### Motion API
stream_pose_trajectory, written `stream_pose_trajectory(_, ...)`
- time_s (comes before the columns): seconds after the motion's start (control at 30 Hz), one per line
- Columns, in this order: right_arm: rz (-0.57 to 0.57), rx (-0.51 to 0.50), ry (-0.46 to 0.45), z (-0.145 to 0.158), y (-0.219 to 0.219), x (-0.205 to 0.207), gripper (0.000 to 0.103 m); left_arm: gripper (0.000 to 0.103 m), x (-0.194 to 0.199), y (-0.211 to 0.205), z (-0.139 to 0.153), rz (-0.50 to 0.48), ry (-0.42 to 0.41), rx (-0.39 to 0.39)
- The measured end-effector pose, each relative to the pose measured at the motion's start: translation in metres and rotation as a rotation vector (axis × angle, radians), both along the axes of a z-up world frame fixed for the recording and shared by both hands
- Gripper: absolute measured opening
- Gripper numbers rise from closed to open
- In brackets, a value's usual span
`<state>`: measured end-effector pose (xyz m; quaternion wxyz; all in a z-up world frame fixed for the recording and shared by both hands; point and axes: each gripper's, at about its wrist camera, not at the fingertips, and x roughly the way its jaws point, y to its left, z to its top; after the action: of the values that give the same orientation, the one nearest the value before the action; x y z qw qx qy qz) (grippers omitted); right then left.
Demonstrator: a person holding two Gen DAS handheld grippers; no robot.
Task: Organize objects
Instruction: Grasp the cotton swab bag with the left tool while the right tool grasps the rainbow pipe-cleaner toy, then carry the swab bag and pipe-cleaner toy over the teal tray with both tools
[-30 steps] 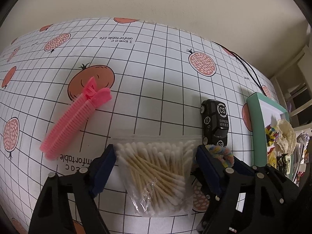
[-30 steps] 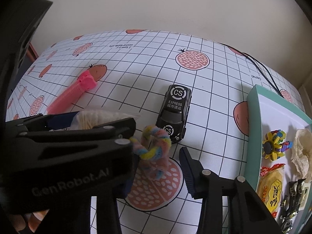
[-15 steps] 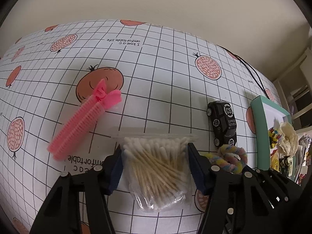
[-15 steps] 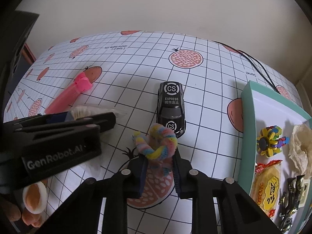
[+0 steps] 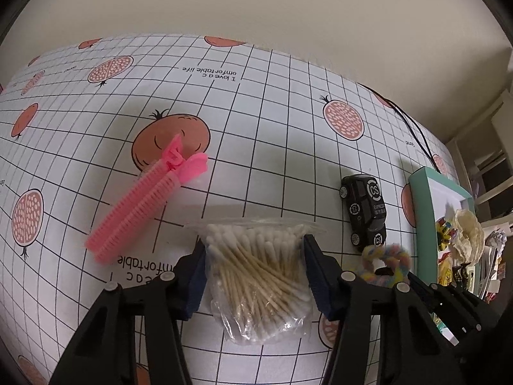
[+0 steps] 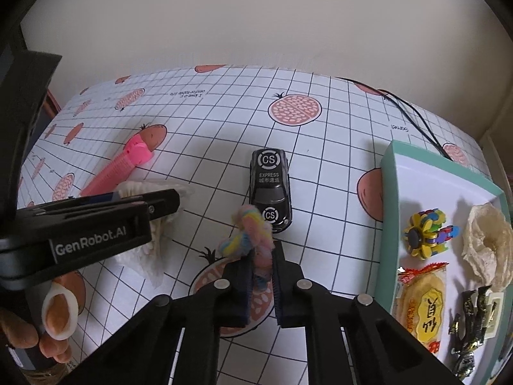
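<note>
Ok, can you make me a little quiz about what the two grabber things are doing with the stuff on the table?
1. True or false: the right tool is shut on the fluffy rainbow hair tie.
2. What does the left tool hold? A) the pink hair clip B) the bag of cotton swabs C) the black toy car
3. Fill in: the yellow spinner toy lies in the ____ tray.

Key: 1 true. 2 B. 3 green.
</note>
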<state>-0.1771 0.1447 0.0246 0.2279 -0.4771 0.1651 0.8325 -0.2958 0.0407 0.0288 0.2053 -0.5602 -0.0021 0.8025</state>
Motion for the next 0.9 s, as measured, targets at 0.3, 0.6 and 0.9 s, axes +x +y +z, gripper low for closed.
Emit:
stream_pose_trajectory(0.3,-0.016,-0.007,0.053,0.013,0.003,0.011,0.01,0.057,0.0,0.001,0.011,0.002,0.024,0.016)
stream_pose_trajectory(0.6,-0.055,0.013,0.126,0.038,0.012,0.03,0.01,0.057,0.006,0.001,0.034,0.003,0.066,0.042)
stream_pose_trajectory(0.9,-0.103,0.037,0.185,0.053,0.016,0.062,0.01,0.057,0.021,0.019,0.059,-0.013,0.119,0.081)
